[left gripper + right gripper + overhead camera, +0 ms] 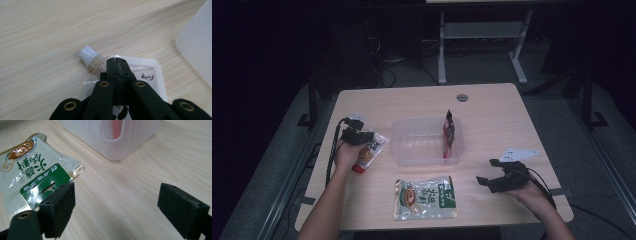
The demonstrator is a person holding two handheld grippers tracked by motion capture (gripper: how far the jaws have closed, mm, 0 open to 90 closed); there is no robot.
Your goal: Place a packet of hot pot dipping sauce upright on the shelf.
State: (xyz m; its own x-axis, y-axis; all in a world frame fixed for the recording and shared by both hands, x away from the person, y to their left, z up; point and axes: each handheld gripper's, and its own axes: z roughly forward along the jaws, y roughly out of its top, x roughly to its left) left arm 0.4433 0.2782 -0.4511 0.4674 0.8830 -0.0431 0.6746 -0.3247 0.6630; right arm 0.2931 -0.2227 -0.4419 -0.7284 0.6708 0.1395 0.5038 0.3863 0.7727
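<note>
My left gripper (pixel 117 65) is pressed together, pinching the top edge of the spouted pouch (pixel 371 152), which lies on the table (pixel 492 107) at left of centre. My right gripper (pixel 117 207) stands spread wide over bare wood at lower right, holding nothing.

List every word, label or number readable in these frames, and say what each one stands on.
Green-and-silver sachet: large Chinese characters, upside down in the right gripper view; I cannot read them with certainty.
Same sachet: white characters on the green strip, too small to read.
Spouted pouch: a short black handwritten-style Chinese mark, too blurred to read.
Same pouch: dark print, too small.
Red packet in the clear tub: nothing legible.
</note>
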